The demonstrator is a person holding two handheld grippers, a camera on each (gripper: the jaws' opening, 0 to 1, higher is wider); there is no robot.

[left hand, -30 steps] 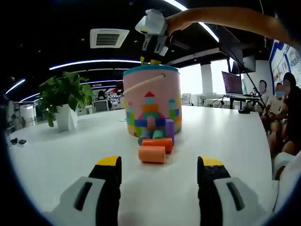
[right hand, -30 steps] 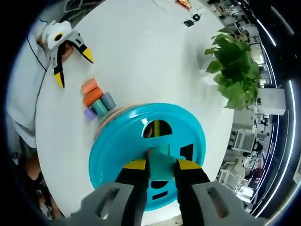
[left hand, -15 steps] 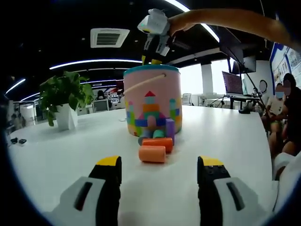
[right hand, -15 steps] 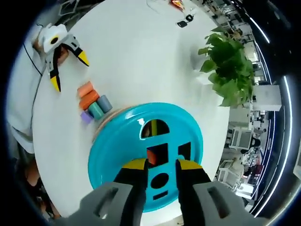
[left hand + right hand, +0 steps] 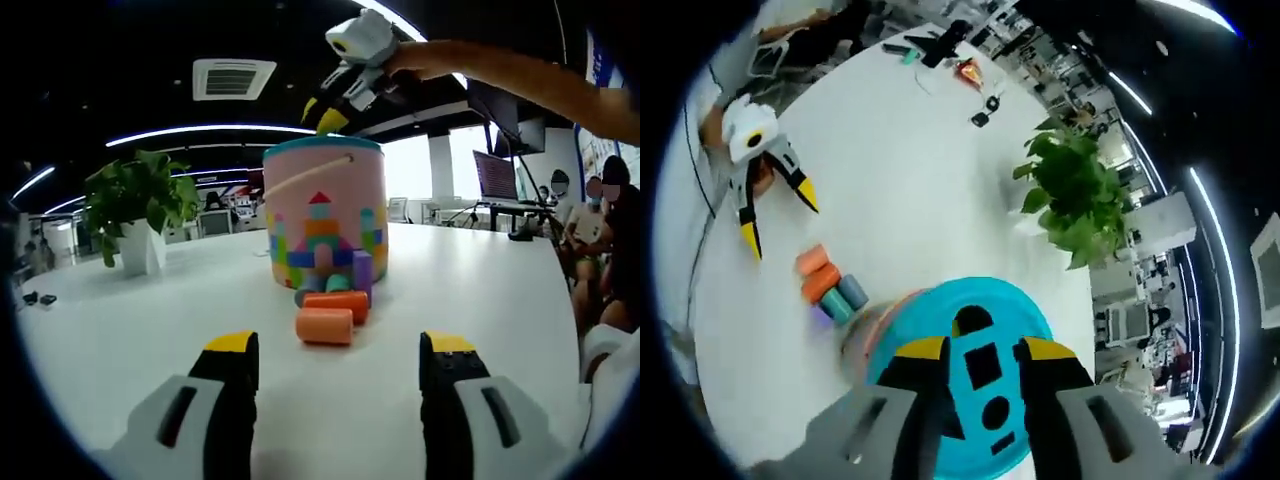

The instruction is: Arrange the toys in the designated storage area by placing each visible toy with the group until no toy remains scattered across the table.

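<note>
I see my left gripper [image 5: 337,365] low over the white table [image 5: 480,290], jaws spread and empty, the orange cylinder [image 5: 324,326] just ahead beside the pink toy bucket [image 5: 323,212]. My right gripper [image 5: 983,350] hangs above the bucket's teal shape-sorter lid [image 5: 985,385], parted, holding nothing.

Table [image 5: 120,330]: toy bucket [image 5: 322,215] upright near the middle, its shape-sorter lid [image 5: 940,410] on top.

Before the bucket, on the table: a cluster of cylinder blocks [image 5: 330,305] lying on their sides against its base, one upright block [image 5: 361,275] among them touching the wall.

Left of the bucket, well apart: potted plant [image 5: 137,215].

Above the bucket's rim: right gripper [image 5: 325,112].

Before the blocks, apart from them: left gripper [image 5: 775,208].

Far end of the table: small items [image 5: 970,75].
</note>
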